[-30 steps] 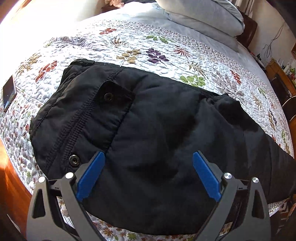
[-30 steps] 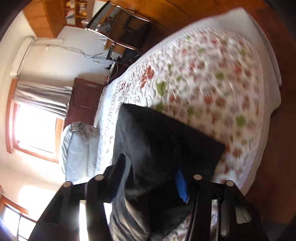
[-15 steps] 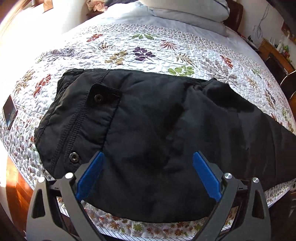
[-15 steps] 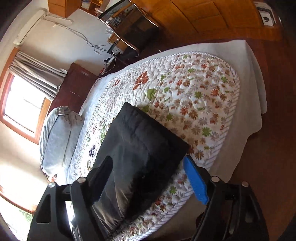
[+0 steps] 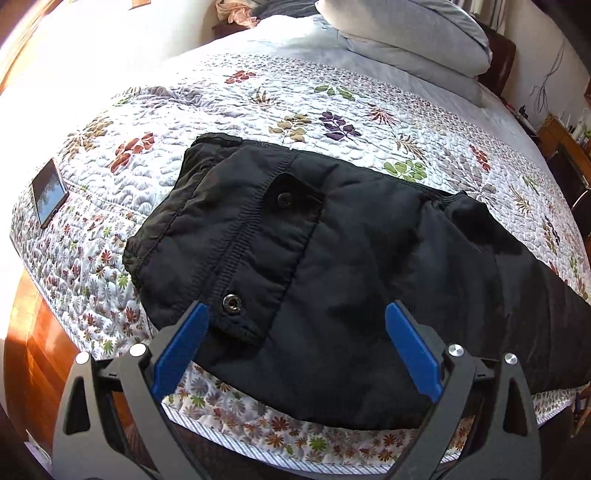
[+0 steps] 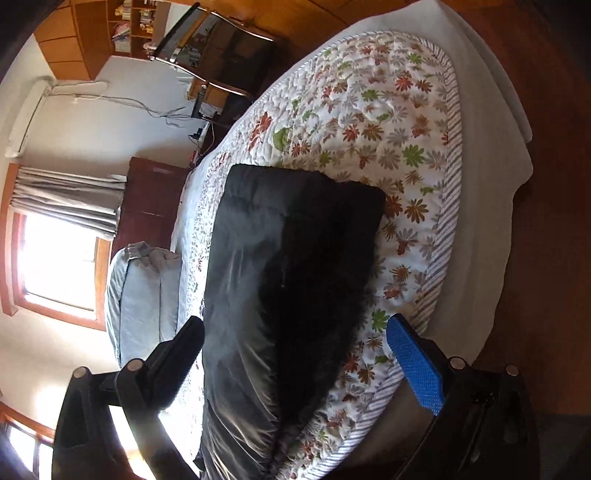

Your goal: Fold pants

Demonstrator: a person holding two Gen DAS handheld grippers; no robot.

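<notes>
Black pants (image 5: 351, 266) lie flat on the flowered quilt (image 5: 258, 96), legs laid one on the other. The left wrist view shows the waist end with a snap button (image 5: 231, 303) and a back pocket. My left gripper (image 5: 295, 328) is open and empty, hovering just above the seat near the bed's near edge. The right wrist view shows the leg end (image 6: 295, 258) with its hem toward the bed's corner. My right gripper (image 6: 295, 343) is open and empty above the legs.
A phone (image 5: 48, 192) lies on the quilt left of the waist. Grey pillows (image 5: 406, 33) lie at the head of the bed. The wooden floor (image 5: 29, 343) shows below the bed's edge. A desk with a chair (image 6: 221, 55) stands past the far corner.
My right gripper let go of the pant legs, opened and drew back; the legs now lie flat. My left gripper stayed open and shifted slightly over the waist end.
</notes>
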